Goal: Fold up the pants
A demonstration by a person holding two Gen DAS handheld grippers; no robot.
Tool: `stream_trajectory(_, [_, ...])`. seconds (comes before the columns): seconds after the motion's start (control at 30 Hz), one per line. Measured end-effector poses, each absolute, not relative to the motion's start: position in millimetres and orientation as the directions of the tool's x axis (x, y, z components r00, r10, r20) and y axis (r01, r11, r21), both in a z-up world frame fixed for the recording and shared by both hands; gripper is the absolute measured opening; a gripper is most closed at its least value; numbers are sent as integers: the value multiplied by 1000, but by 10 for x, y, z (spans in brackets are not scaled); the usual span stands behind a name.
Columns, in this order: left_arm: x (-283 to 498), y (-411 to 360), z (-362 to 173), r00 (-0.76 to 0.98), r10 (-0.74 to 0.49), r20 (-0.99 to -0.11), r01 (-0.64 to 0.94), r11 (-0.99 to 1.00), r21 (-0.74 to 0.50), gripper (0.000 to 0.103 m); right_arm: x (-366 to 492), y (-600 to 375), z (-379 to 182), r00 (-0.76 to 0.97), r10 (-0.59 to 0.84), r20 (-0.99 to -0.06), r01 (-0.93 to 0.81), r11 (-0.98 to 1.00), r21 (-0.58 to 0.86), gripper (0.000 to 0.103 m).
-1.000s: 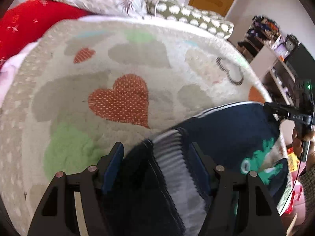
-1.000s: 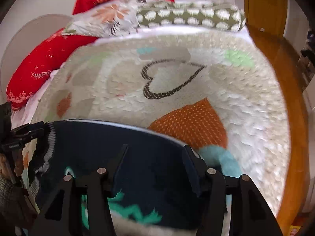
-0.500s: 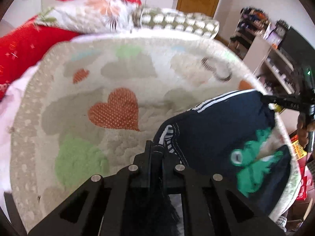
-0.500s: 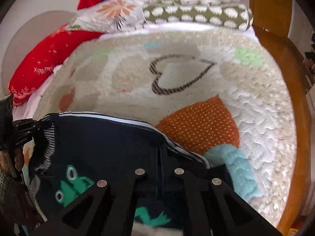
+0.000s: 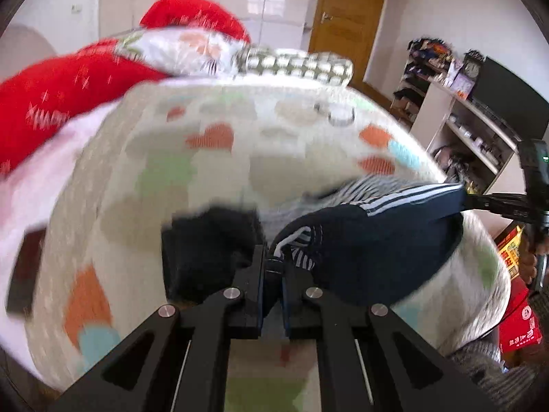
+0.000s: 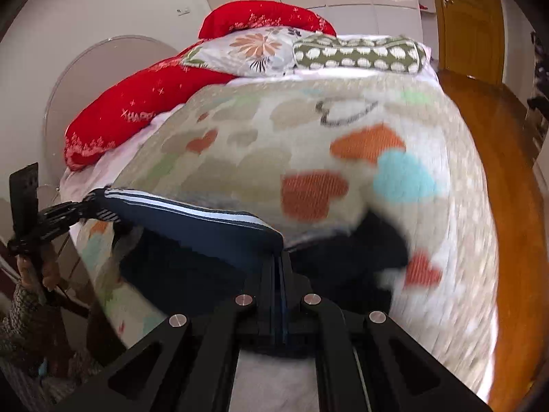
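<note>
Here, left gripper (image 5: 272,267) clenched on the striped waistband corner of the pants (image 5: 374,240); right gripper (image 6: 279,264) clamped flat on the opposite corner of the same band; navy pants hung between the two, lifted above the heart-patterned blanket (image 6: 343,127) on the bed, legs trailing dark below. Soft, light, limp knit by the look, likely to sag and swing; elastic waistband probably the firmest hold; slip unlikely while pinched through the doubled hem.

Pants (image 5: 377,247) hang over the blanket (image 5: 206,178), pillows (image 5: 192,48) behind.
</note>
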State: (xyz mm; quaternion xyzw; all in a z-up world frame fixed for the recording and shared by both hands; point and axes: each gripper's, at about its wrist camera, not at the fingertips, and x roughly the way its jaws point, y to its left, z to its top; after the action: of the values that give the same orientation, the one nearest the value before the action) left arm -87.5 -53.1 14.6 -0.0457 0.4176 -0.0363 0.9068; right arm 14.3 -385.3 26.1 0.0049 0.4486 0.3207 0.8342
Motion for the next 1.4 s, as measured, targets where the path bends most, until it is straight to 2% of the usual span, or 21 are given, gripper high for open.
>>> stream_trajectory(0.1, [-1028, -545, -167, 598, -45, -801, -33, 996, -81, 13, -120, -3913, 47, 369, 542, -755, -513, 796, 321, 4])
stream_trajectory(0.2, [-1153, -411, -311, 553, -62, -831, -87, 987, -132, 16, -272, -4052, -150, 365, 531, -764, -450, 820, 355, 5])
stream_trajectory(0.27, [-1280, -305, -235, 565, -100, -819, -104, 976, -191, 22, -372, -4212, -170, 394, 496, -774, -396, 851, 343, 6])
stream_trajectory(0.33, [-1387, -246, -93, 589, -108, -801, -103, 973, -207, 23, -465, -4418, -65, 442, 487, -753, -362, 865, 347, 15])
stream_trajectory(0.37, [-1422, -236, -17, 603, -104, -791, -102, 973, -206, 24, -499, -4514, 4, 475, 479, -738, -343, 873, 346, 23])
stream_trajectory(0.4, [-1434, -222, 68, 618, -101, -779, -103, 973, -208, 29, -526, -4605, 84, 511, 468, -721, -324, 882, 343, 26])
stream_trajectory(0.5, [-1361, -249, 266, 667, -126, -735, -90, 965, -248, 43, -492, -4746, 304, 573, 480, -664, -301, 877, 375, 26])
stream_trajectory(0.63, [-980, -424, 247, 670, -94, -736, -86, 975, -204, 45, -248, -4574, 257, 541, 502, -675, -299, 865, 403, 27])
stream_trajectory(0.67, [-887, -457, 199, 663, -95, -742, -87, 975, -203, 45, -181, -4535, 209, 546, 476, -690, -283, 880, 382, 36])
stream_trajectory(0.7, [-729, -483, 95, 644, -89, -760, -96, 976, -197, 45, -106, -4491, 143, 547, 445, -709, -262, 896, 360, 51])
stream_trajectory(0.73, [-645, -489, 27, 632, -77, -771, -105, 978, -183, 45, -40, -4462, 82, 541, 423, -727, -247, 906, 343, 54])
stream_trajectory(0.77, [-565, -495, -44, 620, -58, -783, -118, 979, -165, 45, 24, -4425, 32, 532, 410, -741, -240, 912, 332, 54])
stream_trajectory(0.8, [-468, -482, -131, 603, -32, -797, -138, 980, -143, 45, 66, -4404, -3, 518, 412, -750, -244, 911, 332, 39])
stream_trajectory(0.83, [-365, -445, -224, 584, -9, -811, -164, 978, -129, 45, 125, -4376, -37, 479, 438, -761, -262, 899, 352, 17])
stream_trajectory(0.87, [-344, -419, -265, 579, -5, -815, -176, 976, -131, 45, 160, -4349, -40, 456, 448, -769, -270, 893, 360, 8])
stream_trajectory(1.0, [-262, -284, -330, 590, 7, -807, -234, 958, -163, 41, 271, -4295, 113, 500, 448, -741, -287, 893, 347, 8])
stream_trajectory(1.1, [-282, -299, -366, 610, 41, -792, -246, 959, -140, 40, 417, -4442, 7, 543, 422, -726, -209, 905, 370, 8])
stream_trajectory(1.17, [-307, -369, -409, 618, 84, -782, -245, 965, -90, 40, 435, -4494, -168, 546, 372, -751, -162, 926, 341, 10])
stream_trajectory(1.27, [-331, -520, -430, 620, 158, -769, -228, 974, 16, 40, 378, -4543, -468, 521, 230, -822, -90, 973, 214, 11])
stream_trajectory(1.3, [-367, -543, -381, 620, 155, -769, -219, 976, 21, 40, 320, -4599, -505, 511, 242, -825, -90, 969, 229, 11])
stream_trajectory(1.4, [-530, -461, -140, 660, 103, -744, -225, 972, -64, 40, 163, -4803, -353, 546, 281, -789, -52, 952, 303, 11])
